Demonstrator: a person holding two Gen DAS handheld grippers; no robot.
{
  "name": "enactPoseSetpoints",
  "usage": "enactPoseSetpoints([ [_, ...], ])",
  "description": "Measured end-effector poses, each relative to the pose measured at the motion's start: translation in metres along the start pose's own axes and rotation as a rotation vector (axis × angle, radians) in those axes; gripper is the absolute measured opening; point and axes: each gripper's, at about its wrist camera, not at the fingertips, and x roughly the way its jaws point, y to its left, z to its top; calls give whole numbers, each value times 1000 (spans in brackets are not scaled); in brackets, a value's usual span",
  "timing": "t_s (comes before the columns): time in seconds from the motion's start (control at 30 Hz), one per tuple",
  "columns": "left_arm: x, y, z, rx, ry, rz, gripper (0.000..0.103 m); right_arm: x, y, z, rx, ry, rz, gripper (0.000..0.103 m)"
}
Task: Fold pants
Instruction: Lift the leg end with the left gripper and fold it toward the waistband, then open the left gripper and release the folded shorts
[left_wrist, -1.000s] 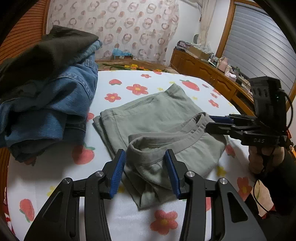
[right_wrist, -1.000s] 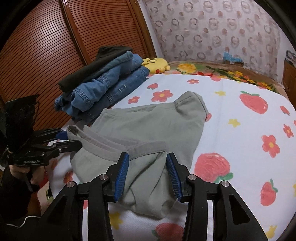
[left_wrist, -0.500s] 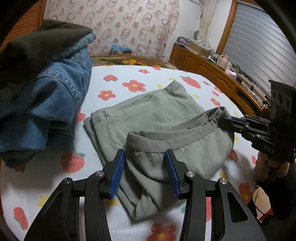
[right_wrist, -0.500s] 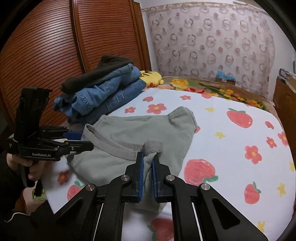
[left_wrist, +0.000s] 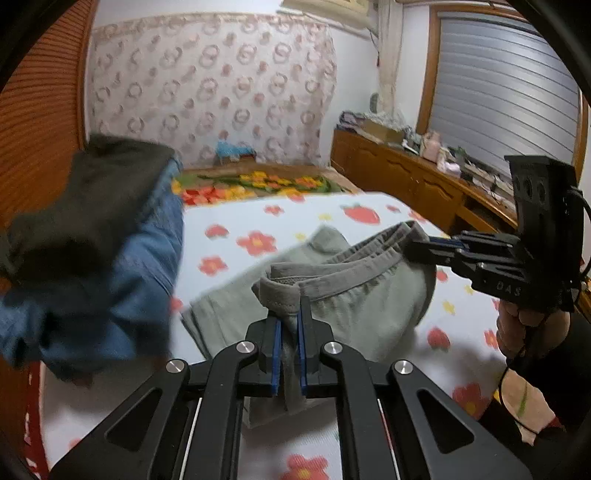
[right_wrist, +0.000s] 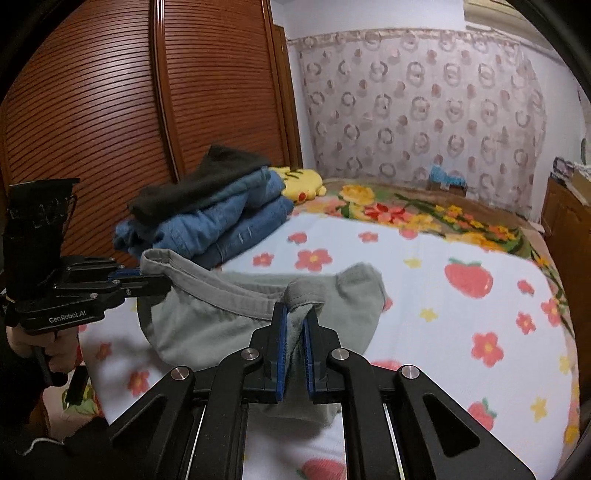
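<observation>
Grey-green pants (left_wrist: 354, 306) hang lifted above the flowered bed sheet (left_wrist: 258, 221), held by the waistband at both ends. My left gripper (left_wrist: 290, 325) is shut on one waistband corner. My right gripper (right_wrist: 295, 325) is shut on the other corner. In the left wrist view the right gripper (left_wrist: 424, 245) shows at the right, pinching the band. In the right wrist view the left gripper (right_wrist: 155, 280) shows at the left, pinching the band. The pants (right_wrist: 221, 317) sag between them; their lower part is hidden.
A stack of blue jeans with a dark garment on top (right_wrist: 207, 214) lies at the bed's left side, near the wooden wardrobe doors (right_wrist: 110, 110). A yellow plush (right_wrist: 299, 181) lies behind it. A wooden dresser (left_wrist: 417, 177) stands to the right of the bed.
My left gripper has shut on the waistband. Both grippers have risen, lifting the waistband end of the pants off the bed. The right gripper was shut half a second ago.
</observation>
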Motion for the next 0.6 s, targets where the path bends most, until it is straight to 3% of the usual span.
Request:
enactPoseSetpoints([
  [0.27,24,25,31,-40,-2,56,8,29,0,24,-51,14,-44,8],
  [0.53,45,29,34,-50,30,104,8,74,0,38,-75,69,-96,8],
  [0.6,47,29,30,-57,46,110,14,79,-2,38,-61,80,-92,12],
])
